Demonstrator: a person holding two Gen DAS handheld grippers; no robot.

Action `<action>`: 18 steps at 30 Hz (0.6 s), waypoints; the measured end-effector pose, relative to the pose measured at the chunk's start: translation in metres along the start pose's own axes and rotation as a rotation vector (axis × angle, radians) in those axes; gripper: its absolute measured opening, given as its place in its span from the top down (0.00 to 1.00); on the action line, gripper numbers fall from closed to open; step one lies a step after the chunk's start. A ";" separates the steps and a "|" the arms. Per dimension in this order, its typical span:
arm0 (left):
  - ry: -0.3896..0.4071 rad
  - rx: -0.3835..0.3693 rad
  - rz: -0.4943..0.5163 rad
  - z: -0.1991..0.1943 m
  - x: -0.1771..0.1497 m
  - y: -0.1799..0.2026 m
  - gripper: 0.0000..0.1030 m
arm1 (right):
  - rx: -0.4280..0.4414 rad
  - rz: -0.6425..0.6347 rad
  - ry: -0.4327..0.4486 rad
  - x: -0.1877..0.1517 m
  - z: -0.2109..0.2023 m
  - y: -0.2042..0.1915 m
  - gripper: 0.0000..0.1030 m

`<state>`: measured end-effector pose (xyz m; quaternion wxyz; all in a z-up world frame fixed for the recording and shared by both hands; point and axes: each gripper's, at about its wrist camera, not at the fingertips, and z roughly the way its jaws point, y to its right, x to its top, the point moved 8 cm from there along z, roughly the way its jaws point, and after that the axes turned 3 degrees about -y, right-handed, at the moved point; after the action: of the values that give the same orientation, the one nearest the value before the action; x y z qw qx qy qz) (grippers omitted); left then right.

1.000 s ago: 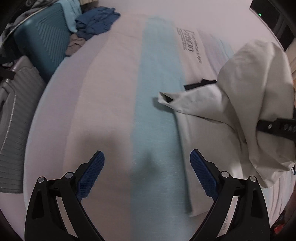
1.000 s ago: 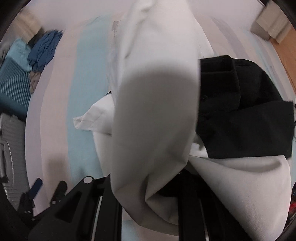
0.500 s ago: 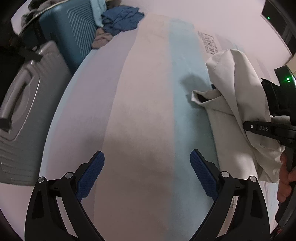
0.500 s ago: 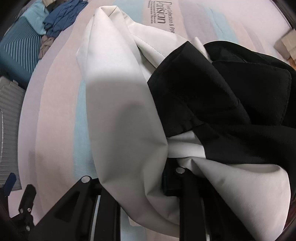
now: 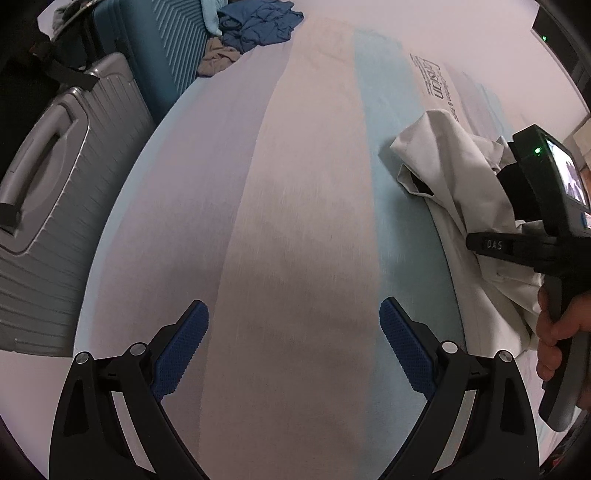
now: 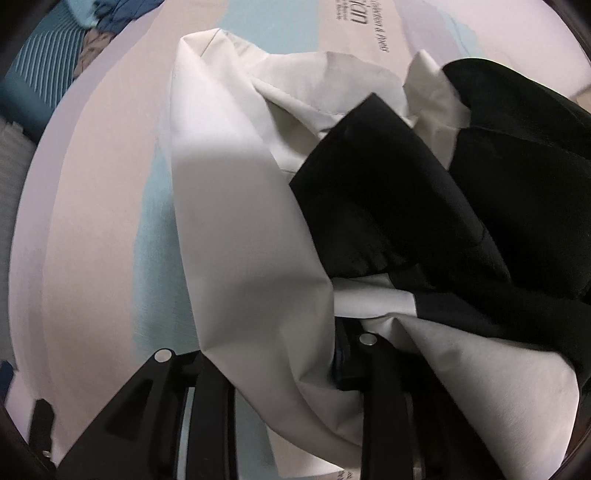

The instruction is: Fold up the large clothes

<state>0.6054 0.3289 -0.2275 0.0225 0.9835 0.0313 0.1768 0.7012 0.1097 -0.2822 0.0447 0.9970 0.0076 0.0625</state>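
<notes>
A large white garment [image 6: 240, 221] with black panels [image 6: 461, 221] lies bunched on the striped mattress [image 5: 295, 184]. My right gripper [image 6: 291, 343] points almost straight down into it. Its jaws are opening, with a fold of the white cloth still gathered between them and draped over the fingertips, which are hidden. The left wrist view has the same garment [image 5: 443, 170] at the right, with the right gripper's body [image 5: 517, 247] pressed on it and a hand [image 5: 557, 332] on its handle. My left gripper [image 5: 293, 332] is open over bare mattress, well left of the garment.
A grey suitcase [image 5: 48, 206] and a teal suitcase [image 5: 162, 48] stand against the bed's left edge. A pile of blue clothes [image 5: 258, 26] and a brown rag [image 5: 218, 61] lie at the far corner. A wide stretch of mattress separates the left gripper from the garment.
The right gripper has sunk with the garment, which now rests spread on the mattress. The left gripper has slid left, away from the garment, still open.
</notes>
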 end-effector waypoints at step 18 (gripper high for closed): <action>0.018 0.016 -0.017 -0.018 -0.012 -0.007 0.10 | 0.014 -0.081 0.127 -0.023 -0.050 -0.024 0.28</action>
<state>0.5873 0.3354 -0.2152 0.0161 0.9817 0.0414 0.1851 0.6723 0.1377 -0.2381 0.0399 0.9902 0.0511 0.1236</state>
